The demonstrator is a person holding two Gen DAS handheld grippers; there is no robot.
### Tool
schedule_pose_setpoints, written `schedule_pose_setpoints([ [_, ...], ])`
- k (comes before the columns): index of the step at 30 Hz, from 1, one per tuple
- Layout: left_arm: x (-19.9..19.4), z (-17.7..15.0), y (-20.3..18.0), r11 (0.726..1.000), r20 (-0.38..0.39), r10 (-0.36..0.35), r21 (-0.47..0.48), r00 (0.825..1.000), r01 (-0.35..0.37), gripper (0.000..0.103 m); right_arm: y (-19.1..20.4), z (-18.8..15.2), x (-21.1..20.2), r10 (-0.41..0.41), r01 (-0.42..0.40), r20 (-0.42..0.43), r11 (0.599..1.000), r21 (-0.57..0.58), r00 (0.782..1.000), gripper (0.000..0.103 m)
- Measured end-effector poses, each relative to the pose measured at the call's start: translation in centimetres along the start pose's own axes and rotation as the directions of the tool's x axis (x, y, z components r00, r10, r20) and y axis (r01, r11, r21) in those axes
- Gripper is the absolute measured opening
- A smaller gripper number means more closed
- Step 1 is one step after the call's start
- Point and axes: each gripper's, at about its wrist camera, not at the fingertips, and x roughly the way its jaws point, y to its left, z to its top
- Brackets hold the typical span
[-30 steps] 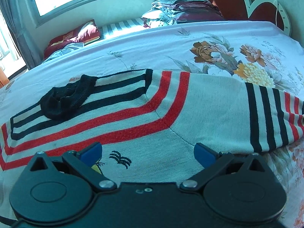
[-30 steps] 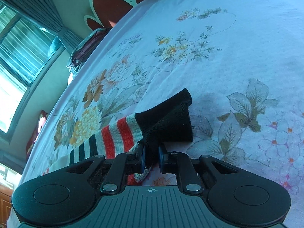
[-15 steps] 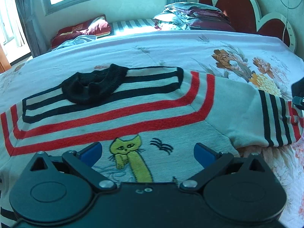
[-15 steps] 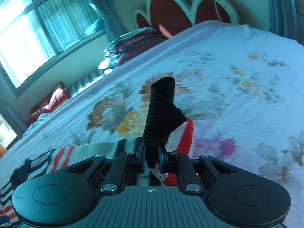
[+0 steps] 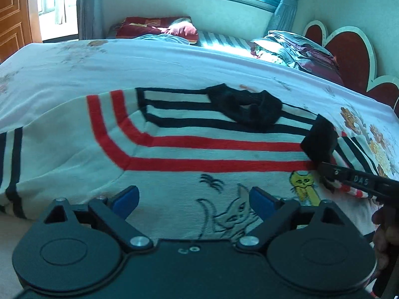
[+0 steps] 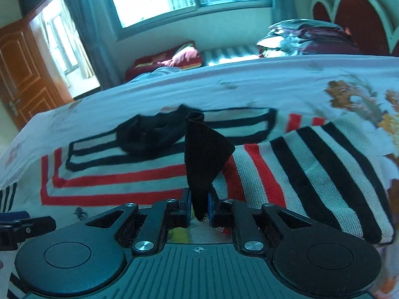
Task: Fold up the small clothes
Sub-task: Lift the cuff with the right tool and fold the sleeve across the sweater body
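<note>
Right gripper (image 6: 198, 208) jaws clamp black sleeve cuff (image 6: 204, 154) of striped knit sweater (image 5: 199, 149); left gripper (image 5: 193, 195) jaws wide, empty

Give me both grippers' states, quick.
Left gripper: open, holding nothing, over the sweater.
Right gripper: shut on the sweater's black sleeve cuff.

Count: one sweater (image 5: 174, 154), two sleeves, one black collar (image 5: 245, 108). Two grippers: left (image 5: 193, 196), right (image 6: 198, 205). One bed (image 5: 149, 62), one folded stack (image 5: 299, 49), one red pillow (image 5: 159, 26).
</note>
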Motion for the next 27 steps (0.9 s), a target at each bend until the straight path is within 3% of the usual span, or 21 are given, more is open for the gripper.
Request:
schedule_pose_setpoints([
  [6,-0.9,-0.5,3.7,0.999,-0.001,0.015,-0.036,1.0,-0.015,0.093,5.1,-2.3,3.2,0.05,-0.055,-0.053,0.994,-0.094,0.997,0.013],
  [8,-0.8,-0.5,3.7,0.999,0.003,0.001,-0.034,1.0,-0.001,0.094,5.8,-2.5,3.7,0.029,-0.037,-0.053,0.988,-0.147,0.998,0.013],
  [10,-0.7,-0.3,3.2,0.999,0.008,-0.031,-0.035,0.999,0.031,0.096,5.9,-2.4,3.6,0.027,-0.035,-0.052,0.987,-0.16,0.998,0.013],
  [13,-0.2,0.3,1.4,0.993,0.021,-0.109,-0.036,0.994,0.109,0.097,4.8,-2.2,1.0,0.045,-0.043,0.021,0.995,-0.09,0.999,0.013],
  [16,1.3,0.8,-0.9,0.973,0.018,-0.215,-0.083,0.976,0.216,0.093,2.9,-1.7,-2.2,-0.004,0.008,0.097,0.999,-0.048,0.995,0.013],
  [20,5.0,0.9,-3.2,0.942,-0.04,-0.304,-0.163,0.952,0.294,0.071,-1.0,-0.8,-5.3,-0.107,0.103,0.159,0.994,0.031,0.982,0.013],
  [22,6.8,0.8,-3.8,0.939,-0.083,-0.301,-0.197,0.95,0.281,0.06,-3.6,-0.5,-6.7,-0.195,0.18,0.171,0.978,0.102,0.966,0.013],
  [25,7.7,0.9,-4.5,0.941,-0.068,-0.292,-0.196,0.954,0.275,0.049,-8.0,-0.8,-9.1,-0.281,0.242,0.162,0.944,0.224,0.946,0.013],
  [27,8.4,1.2,-4.7,0.939,-0.076,-0.301,-0.196,0.951,0.282,0.014,-10.3,-1.3,-9.7,-0.306,0.264,0.122,0.924,0.275,0.944,0.013],
])
